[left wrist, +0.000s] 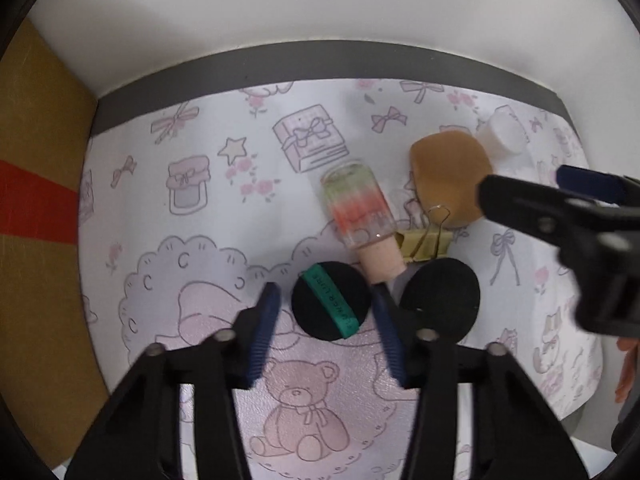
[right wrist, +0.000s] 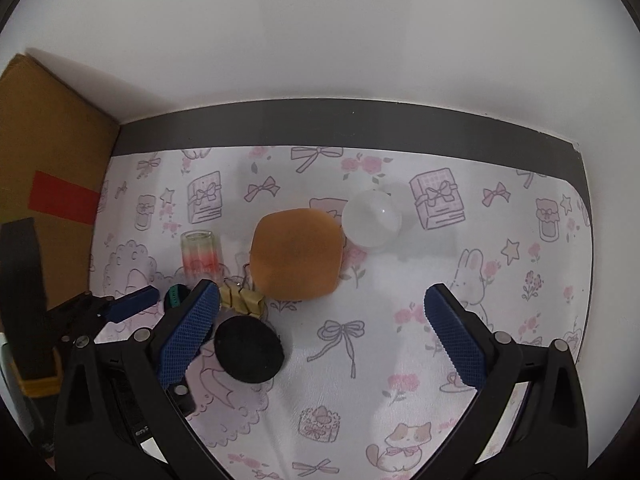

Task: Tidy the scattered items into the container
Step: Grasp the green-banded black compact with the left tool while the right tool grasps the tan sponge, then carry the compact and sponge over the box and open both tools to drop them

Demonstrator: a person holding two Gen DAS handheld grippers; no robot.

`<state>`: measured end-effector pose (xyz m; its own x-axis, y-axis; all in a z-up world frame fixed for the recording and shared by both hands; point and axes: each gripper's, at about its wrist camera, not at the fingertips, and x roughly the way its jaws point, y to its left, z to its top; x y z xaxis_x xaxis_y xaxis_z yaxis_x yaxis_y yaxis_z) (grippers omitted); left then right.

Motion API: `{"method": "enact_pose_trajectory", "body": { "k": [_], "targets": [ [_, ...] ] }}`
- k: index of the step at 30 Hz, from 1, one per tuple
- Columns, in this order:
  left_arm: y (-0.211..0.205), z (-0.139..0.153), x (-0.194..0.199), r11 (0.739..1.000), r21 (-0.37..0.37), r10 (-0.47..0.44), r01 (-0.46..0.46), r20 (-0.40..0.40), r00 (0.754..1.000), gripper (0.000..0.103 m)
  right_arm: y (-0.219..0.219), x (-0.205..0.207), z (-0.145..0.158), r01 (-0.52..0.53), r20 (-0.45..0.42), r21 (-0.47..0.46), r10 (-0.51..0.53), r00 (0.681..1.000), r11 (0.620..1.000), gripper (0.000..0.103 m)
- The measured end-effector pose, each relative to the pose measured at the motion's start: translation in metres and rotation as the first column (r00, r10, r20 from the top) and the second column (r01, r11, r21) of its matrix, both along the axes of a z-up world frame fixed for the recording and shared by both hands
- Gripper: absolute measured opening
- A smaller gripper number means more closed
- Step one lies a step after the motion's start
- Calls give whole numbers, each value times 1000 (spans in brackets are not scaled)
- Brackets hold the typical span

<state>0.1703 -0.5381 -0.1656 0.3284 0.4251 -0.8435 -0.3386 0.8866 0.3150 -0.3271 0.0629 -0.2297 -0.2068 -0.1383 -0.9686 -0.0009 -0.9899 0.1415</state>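
Left wrist view: left gripper (left wrist: 326,320) is gaping wide around the puff (left wrist: 330,300), gripping nothing. Right gripper (right wrist: 320,332) is spreading wide too, empty, facing the sponge (right wrist: 296,256) on the mat (right wrist: 400,360).

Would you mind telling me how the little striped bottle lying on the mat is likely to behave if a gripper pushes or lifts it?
The striped bottle lies on its side and looks cylindrical, so a sideways nudge would probably roll it. Its clear, shiny wall suggests glass or hard plastic, likely slippery and possibly fragile. The binder clip beside its cap may block rolling that way.
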Motion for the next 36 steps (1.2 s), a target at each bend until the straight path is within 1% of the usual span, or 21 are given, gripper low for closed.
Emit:
{"method": "enact_pose_trajectory", "body": {
  "k": [2, 5, 8, 10, 11, 13, 14, 15, 17, 18, 22, 24, 30, 31, 33, 36],
  "targets": [
    [3, 1, -2, 1000, -8, 9, -9, 5, 1000, 40, -3, -3, -5, -4, 9, 5, 4, 1000, 1000, 103],
    [5, 1, -5, 1000, -18, 20, -20, 8, 1000, 39, -10, -7, -13, -21, 25, 6, 20, 999, 1000, 102],
    [5, 0, -8, 1000, -10, 16, -16, -1, 1000, 38, -17, -11, -19, -26, 34, 15, 25, 999, 1000, 96],
    [7, 1, -10, 1000, -18, 21, -21, 1, 1000, 38, -23, -14, -22, -41, 36, 25, 40, 999, 999, 92],
    [9, 1, -10, 999, -28, 27, -27, 4, 1000, 38, -26, -16, -23, -49, 39, 35, 48, 998, 998, 89],
    [10, 2, -11, 999, -36, 32, -32, 3, 999, 38, -30, -17, -25, -59, 48, 42, 57, 997, 997, 71],
    [11, 2, -11, 999, -36, 35, -35, 1, 999, 38, -32, -17, -27, -61, 59, 57, 58, 997, 996, 57],
    [11, 2, -12, 999, -35, 35, -35, 1, 999, 38, -34, -17, -30, -64, 66, 83, 59, 996, 994, 57],
    [11, 1, -13, 999, -31, 41, -41, -1, 999, 38, -35, -16, -30, -63, 61, 83, 59, 996, 995, 56],
    [11, 0, -13, 999, -24, 44, -44, -4, 999, 38, -34, -16, -30, -62, 62, 81, 57, 996, 995, 52],
    [12, 0, -15, 998, -21, 58, -58, -7, 998, 38, -28, -16, -27, -41, 62, 56, 38, 997, 998, 42],
    [14, 0, -15, 997, -27, 70, -71, -11, 997, 38, -24, -14, -22, -31, 49, 40, 29, 998, 999, 34],
    [18, 1, -22, 995, -31, 99, -99, -15, 995, 38, -9, -4, 0, 1, 9, 7, -1, 1000, 1000, 32],
    [19, 1, -24, 994, -40, 106, -106, -13, 994, 38, -6, -2, 4, 6, 3, -1, -6, 1000, 1000, 32],
    [21, 2, -29, 989, -82, 120, -120, -3, 993, 37, -1, 2, 13, 10, -11, -2, -10, 1000, 1000, 31],
    [17, 7, -38, 990, -75, 119, -119, 7, 993, 37, 4, 13, 23, 10, -24, -3, -10, 1000, 1000, 31]
  ]
}}
